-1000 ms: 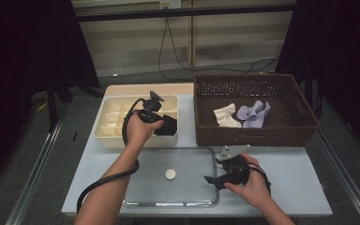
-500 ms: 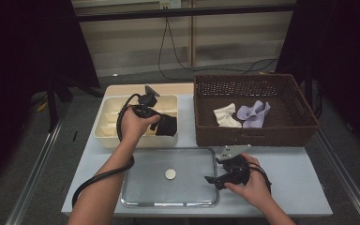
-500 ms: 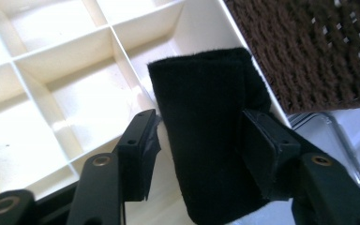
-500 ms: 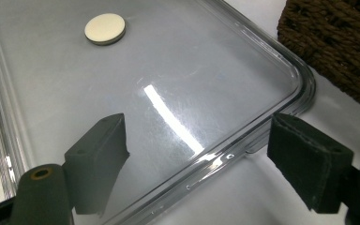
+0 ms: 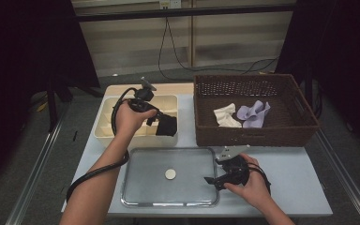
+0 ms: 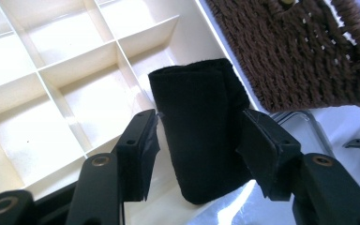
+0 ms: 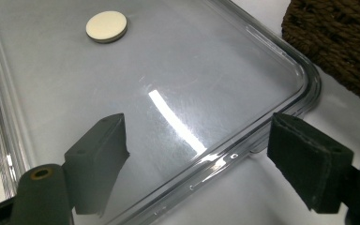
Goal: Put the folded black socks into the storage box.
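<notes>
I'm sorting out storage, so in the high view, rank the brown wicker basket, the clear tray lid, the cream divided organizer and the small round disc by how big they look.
1. brown wicker basket, clearly largest.
2. and 3. clear tray lid and cream divided organizer: the lid looks bigger, but it lies nearer the camera and a hand covers part of the organizer, so this is unsure.
4. small round disc, smallest.

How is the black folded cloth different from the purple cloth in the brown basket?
The black folded cloth is a neat, dark roll; the purple cloth is pale and crumpled. The black one sits at the cream divided tray, between the left gripper's open jaws; the purple one lies loose in the brown woven basket, away from both grippers. Both are soft fabric.
</notes>
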Demonstrator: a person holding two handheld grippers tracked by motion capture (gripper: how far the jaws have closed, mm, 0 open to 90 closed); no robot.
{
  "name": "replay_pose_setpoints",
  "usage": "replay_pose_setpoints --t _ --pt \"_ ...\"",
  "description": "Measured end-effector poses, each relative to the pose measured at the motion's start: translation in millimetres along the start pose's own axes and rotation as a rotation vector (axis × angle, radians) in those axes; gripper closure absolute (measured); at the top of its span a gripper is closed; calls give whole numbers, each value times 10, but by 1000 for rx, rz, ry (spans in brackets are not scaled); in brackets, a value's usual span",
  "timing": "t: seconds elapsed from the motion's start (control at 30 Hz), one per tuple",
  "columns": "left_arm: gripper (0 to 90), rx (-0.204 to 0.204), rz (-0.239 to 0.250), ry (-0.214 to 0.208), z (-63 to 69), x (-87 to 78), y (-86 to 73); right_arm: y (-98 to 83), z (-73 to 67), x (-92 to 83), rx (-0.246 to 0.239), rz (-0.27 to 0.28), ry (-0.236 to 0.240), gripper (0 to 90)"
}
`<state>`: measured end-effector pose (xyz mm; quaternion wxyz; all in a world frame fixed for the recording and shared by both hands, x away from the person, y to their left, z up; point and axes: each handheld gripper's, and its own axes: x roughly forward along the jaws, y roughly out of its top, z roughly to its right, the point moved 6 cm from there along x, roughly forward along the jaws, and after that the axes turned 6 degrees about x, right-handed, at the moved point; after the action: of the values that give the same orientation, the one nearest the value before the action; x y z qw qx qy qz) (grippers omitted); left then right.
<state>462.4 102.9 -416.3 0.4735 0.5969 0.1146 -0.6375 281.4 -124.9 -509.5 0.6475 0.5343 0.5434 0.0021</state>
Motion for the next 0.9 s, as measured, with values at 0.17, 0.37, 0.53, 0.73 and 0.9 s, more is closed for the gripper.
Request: replay_pose_setpoints --t 0.17,0.37,0.53,0.73,0.9 --pt "530 -4 -4 2 7 -84 27 -1 5 -5 4 1 1 196" --pt "615 6 -11 1 12 -152 53 -1 0 0 3 0 3 196" --pt "675 11 -22 3 19 -204 87 -2 -2 -1 7 2 4 196" --pt "789 26 -42 -2 25 -221 98 -3 2 0 1 -1 0 194" --pt "880 33 -59 -11 31 -209 93 4 1 -9 8 3 8 194"
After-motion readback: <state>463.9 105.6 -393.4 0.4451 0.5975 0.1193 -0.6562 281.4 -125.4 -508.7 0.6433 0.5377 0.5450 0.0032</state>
